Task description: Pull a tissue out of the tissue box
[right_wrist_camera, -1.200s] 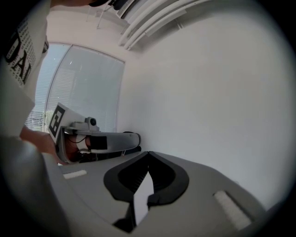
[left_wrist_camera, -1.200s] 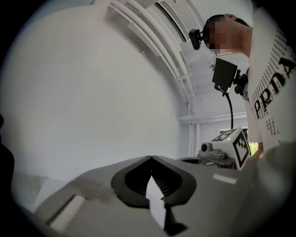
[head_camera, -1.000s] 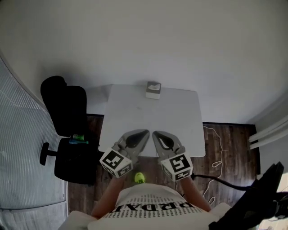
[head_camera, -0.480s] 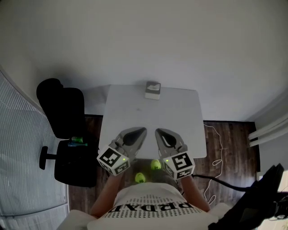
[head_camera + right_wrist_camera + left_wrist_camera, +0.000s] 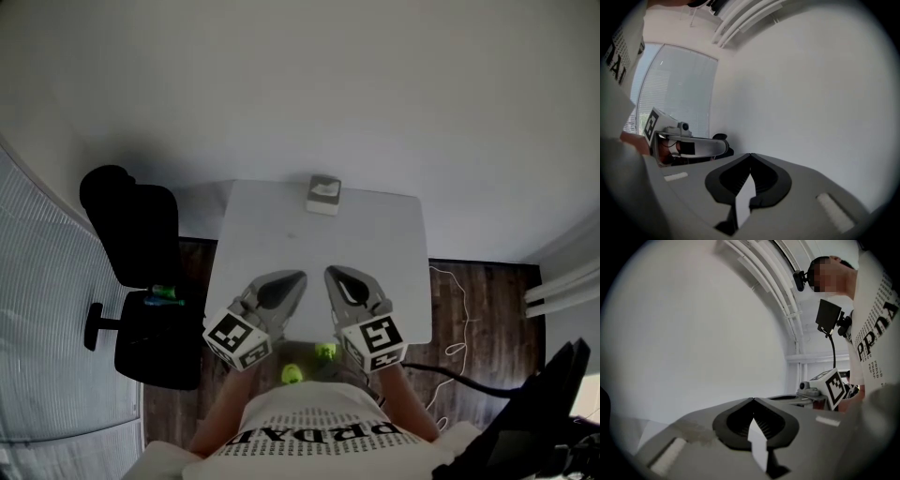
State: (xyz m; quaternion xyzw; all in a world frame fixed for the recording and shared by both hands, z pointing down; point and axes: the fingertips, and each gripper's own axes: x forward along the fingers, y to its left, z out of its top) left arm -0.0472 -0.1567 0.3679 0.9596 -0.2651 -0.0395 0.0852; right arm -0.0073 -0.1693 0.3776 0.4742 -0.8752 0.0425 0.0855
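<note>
The tissue box (image 5: 323,195) is small and grey-white, with a tissue showing at its top. It stands at the far edge of the white table (image 5: 375,244) in the head view. My left gripper (image 5: 298,277) and right gripper (image 5: 332,273) hover side by side over the table's near edge, well short of the box. Both point toward it. In the left gripper view the left gripper (image 5: 753,399) has its jaws meeting at the tip with nothing between them. In the right gripper view the right gripper (image 5: 750,154) is likewise shut and empty. The box is hidden in both gripper views.
A black office chair (image 5: 141,244) stands left of the table, with a green item (image 5: 164,292) on its seat. A cable (image 5: 455,323) lies on the wooden floor at the right. Window blinds (image 5: 47,328) fill the left side. A bare white wall rises behind the table.
Both grippers have edged forward over the table's near edge, and their tips stand slightly farther apart. Their jaws have stayed shut. The tissue box has not moved.
</note>
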